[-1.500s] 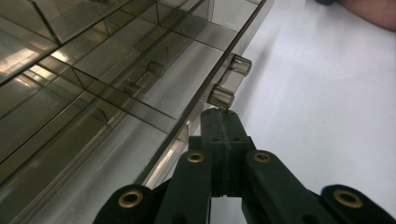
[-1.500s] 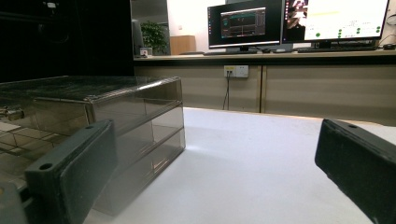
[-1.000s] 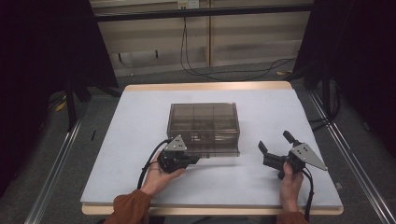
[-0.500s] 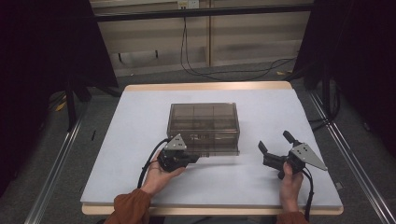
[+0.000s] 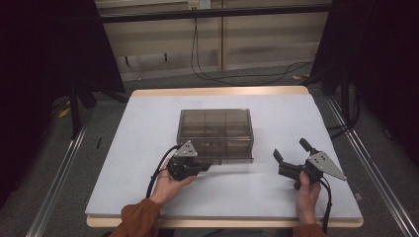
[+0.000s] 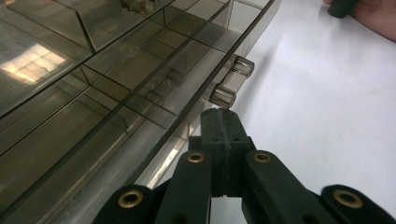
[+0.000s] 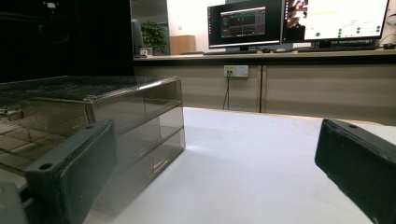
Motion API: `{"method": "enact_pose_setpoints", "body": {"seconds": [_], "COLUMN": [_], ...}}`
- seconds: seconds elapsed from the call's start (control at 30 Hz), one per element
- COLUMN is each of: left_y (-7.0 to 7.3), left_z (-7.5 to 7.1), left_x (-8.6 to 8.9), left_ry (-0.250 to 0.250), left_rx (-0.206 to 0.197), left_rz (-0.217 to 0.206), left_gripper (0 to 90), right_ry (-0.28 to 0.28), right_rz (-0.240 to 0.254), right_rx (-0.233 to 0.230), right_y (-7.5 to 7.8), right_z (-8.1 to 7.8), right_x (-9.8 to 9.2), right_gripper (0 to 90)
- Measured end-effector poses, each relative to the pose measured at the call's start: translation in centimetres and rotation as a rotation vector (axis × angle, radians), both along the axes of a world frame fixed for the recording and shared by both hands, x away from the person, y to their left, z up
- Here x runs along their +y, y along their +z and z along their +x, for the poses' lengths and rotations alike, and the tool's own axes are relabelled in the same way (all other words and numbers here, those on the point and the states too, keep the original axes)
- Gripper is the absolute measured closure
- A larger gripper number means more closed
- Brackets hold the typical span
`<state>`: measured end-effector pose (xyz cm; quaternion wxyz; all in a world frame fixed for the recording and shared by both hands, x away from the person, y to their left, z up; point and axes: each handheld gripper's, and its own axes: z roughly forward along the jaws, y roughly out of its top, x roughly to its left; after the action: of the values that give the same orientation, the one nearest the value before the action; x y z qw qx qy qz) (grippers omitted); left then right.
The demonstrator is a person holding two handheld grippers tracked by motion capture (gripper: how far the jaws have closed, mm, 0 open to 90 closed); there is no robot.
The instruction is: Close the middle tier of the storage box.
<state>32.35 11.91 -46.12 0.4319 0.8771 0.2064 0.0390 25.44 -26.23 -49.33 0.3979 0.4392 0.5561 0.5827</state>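
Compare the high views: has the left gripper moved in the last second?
No. The left gripper sits shut at the same spot by the smoky drawer box's front edge.

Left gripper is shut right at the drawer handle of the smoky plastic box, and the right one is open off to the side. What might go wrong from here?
1. The left gripper has its jaws closed just short of the drawer handle, apparently not around it; a pull would likely slip off.
2. Nothing braces the drawer box: the right gripper hangs open, apart from it, so a tug may drag the whole box across the table.
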Motion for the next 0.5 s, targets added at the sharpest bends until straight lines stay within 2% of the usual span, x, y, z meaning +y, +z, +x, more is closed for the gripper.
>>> {"method": "enact_pose_setpoints", "body": {"seconds": [0.2,0.23,0.5], "left_y": [-0.05,-0.16,-0.15], "left_z": [0.05,0.04,0.30], "left_x": [-0.08,-0.16,-0.18], "left_ry": [0.001,0.007,0.014], "left_rx": [-0.008,-0.002,-0.005], "left_rz": [-0.003,-0.016,-0.005], "left_gripper": [90.0,90.0,90.0], "right_ry": [0.001,0.000,0.003], "right_rz": [0.001,0.000,0.002], "right_rx": [0.001,-0.003,0.000], "right_y": [0.00,0.00,0.00], "right_z": [-0.01,0.02,0.01], "right_x": [0.00,0.02,-0.01], "right_gripper": [0.0,0.0,0.0]}}
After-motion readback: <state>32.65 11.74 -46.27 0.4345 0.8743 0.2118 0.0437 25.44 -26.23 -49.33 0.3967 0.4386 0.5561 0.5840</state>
